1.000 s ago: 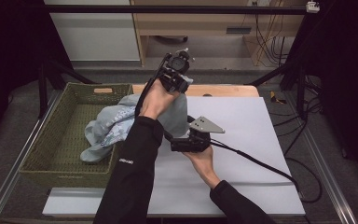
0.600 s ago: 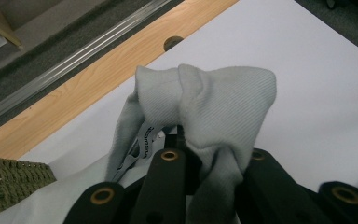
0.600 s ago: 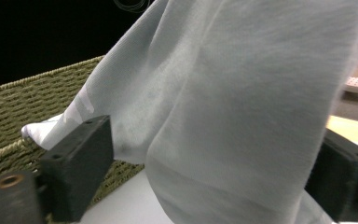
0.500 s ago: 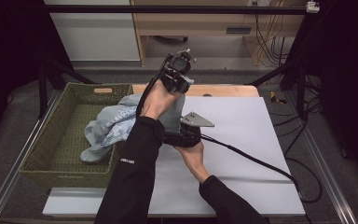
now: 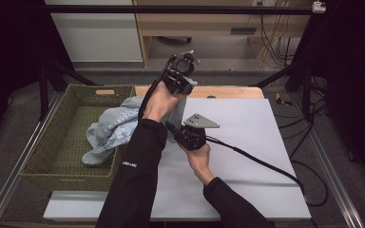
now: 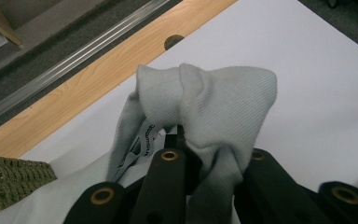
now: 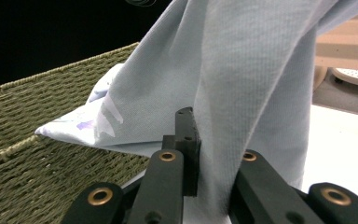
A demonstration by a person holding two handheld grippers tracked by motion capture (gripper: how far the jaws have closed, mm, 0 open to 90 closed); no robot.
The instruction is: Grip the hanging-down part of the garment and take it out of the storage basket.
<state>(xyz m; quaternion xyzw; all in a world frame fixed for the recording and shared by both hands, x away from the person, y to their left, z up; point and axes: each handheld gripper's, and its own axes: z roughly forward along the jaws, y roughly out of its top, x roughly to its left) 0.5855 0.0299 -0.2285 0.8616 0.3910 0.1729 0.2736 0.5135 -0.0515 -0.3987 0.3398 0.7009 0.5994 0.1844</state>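
A light blue garment (image 5: 110, 129) spills from the woven basket (image 5: 43, 142) onto the table. My left gripper (image 5: 186, 88) is raised above the table's far edge and is shut on a bunched fold of the garment (image 6: 214, 98), with a small label showing beside the jaws. My right gripper (image 5: 171, 127) reaches in below the left forearm. Its jaws have just been closing and now pinch a hanging part of the cloth (image 7: 242, 70). The left gripper (image 6: 191, 144) and the right gripper (image 7: 209, 144) both have cloth pressed between their pads.
A white sheet (image 5: 252, 133) covers the table, with a wooden strip (image 5: 228, 91) along its far edge. The green basket (image 7: 37, 154) stands at the left. The right gripper's cable (image 5: 266, 164) trails across the sheet to the right.
The right gripper has edged left toward the hanging cloth and its jaws have closed on it. The left gripper has stayed raised with its fold.
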